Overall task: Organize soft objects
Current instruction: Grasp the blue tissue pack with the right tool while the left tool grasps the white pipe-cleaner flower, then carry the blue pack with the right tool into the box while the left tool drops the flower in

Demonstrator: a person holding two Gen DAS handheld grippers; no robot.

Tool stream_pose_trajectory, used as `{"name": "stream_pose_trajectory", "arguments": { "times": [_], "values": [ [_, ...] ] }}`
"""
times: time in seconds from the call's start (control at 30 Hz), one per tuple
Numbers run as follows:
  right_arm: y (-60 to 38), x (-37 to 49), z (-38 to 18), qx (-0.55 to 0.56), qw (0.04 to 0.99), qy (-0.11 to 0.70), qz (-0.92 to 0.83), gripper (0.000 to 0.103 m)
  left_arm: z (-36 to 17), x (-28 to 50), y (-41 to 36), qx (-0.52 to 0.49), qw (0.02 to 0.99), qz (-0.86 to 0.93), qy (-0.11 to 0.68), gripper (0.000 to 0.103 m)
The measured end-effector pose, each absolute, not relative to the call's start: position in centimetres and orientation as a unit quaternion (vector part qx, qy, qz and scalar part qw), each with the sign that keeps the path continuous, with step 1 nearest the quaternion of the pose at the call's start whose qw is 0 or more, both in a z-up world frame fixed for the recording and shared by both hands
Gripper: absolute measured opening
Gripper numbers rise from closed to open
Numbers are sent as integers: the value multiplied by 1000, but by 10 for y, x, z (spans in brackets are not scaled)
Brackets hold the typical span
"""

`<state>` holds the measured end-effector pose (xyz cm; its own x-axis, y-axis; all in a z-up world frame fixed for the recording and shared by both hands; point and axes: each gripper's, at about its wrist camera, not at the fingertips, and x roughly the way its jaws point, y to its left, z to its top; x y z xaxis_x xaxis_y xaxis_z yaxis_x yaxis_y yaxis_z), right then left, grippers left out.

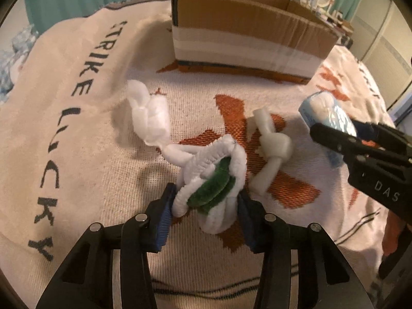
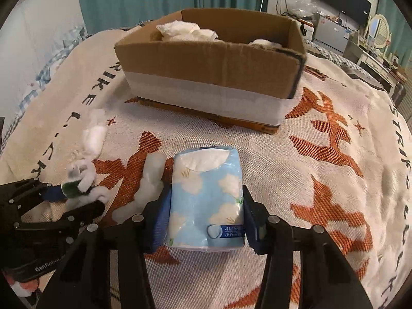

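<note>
Farthest left on the woven blanket (image 1: pixel 77 154) lies a white cotton wad (image 1: pixel 150 114), well clear of both tools. Next comes the pipe-cleaner toy (image 1: pixel 211 180), a white and green chenille bundle that sits between the blue pads of the left gripper (image 1: pixel 206 203); the pads touch its sides, so it reads as grasped, its long axis running away from the fingers toward the box. Just to its right a knotted white foam strip (image 1: pixel 270 152) lies loose on the blanket, between the two tools. Further right, the right gripper (image 2: pixel 206 211) is closed across the width of the tissue pack (image 2: pixel 206 198), a sky-blue packet with clouds, its long axis pointing straight ahead. The cardboard box (image 2: pixel 211 77), already holding white soft things, stands ahead of both hands, almost dead in front of the right one and further off to the right for the left, so the right hand looks nearer to drop its load first.
</note>
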<state>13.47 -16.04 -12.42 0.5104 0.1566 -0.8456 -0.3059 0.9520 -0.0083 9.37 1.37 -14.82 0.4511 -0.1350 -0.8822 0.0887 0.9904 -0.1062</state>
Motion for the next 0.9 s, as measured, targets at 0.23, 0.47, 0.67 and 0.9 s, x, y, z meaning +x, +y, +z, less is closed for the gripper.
{"name": "stream_pose_trajectory", "arguments": {
  "times": [0.23, 0.47, 0.67, 0.9],
  "values": [
    [-159, 107, -98, -68, 875, 461, 132, 50, -120, 77, 11, -23, 862, -73, 500, 45],
    [-160, 78, -57, -64, 893, 427, 126, 49, -73, 62, 9, -11, 888, -84, 451, 45],
    [-160, 63, -5, -64, 913, 382, 127, 49, -16, 63, 15, 4, 916, -83, 391, 45],
    [-161, 66, 66, -70, 938, 315, 128, 50, 43, 81, 17, 23, 941, -78, 329, 45]
  ]
}}
